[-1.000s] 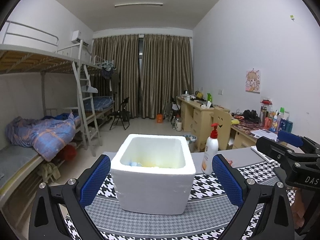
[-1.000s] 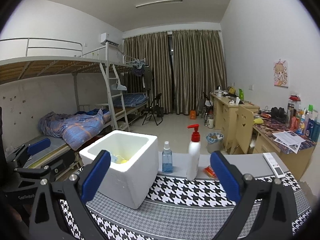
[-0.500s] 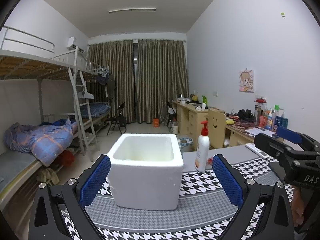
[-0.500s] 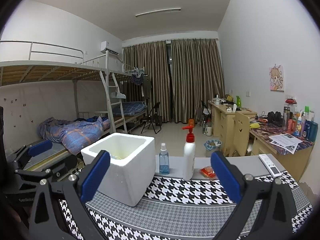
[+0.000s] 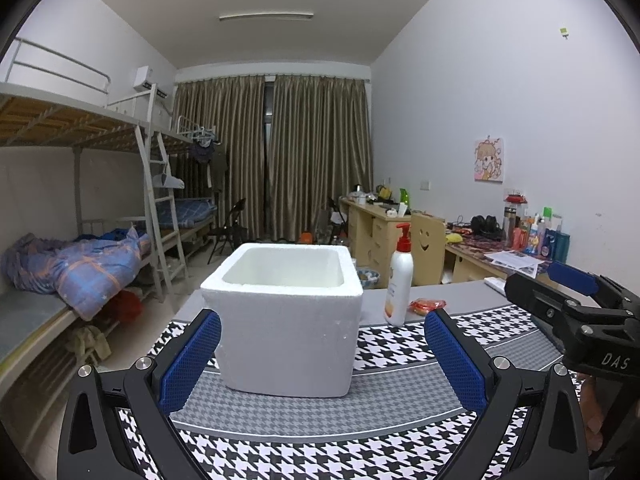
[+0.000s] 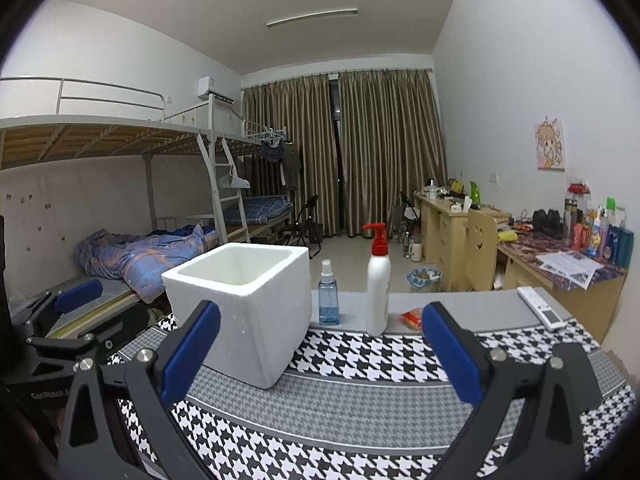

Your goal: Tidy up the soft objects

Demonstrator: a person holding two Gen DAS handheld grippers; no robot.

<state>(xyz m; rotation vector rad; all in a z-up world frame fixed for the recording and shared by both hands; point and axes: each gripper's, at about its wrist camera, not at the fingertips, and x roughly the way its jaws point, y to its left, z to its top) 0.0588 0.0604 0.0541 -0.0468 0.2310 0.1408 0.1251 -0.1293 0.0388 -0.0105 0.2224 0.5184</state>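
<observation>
Left wrist view: the left hand-held gripper [image 5: 322,356] is held wide apart, empty — the white foam box [image 5: 286,312] stands on the bench [image 5: 380,408] before it. Likewise spread and empty is the right hand-held gripper [image 6: 320,354]; a pump bottle [image 6: 378,280] and spray bottle [image 6: 329,294] are set near the far edge.

The white foam box [image 5: 286,320] stands squarely ahead of the left tongs [image 5: 320,360], its top open. Right of it the pump bottle [image 6: 378,292] and blue spray bottle [image 6: 329,300] stand near together, an orange packet [image 6: 412,317] just beside. The patterned table [image 6: 360,408] lies bare ahead of the right tongs [image 6: 320,356].
</observation>
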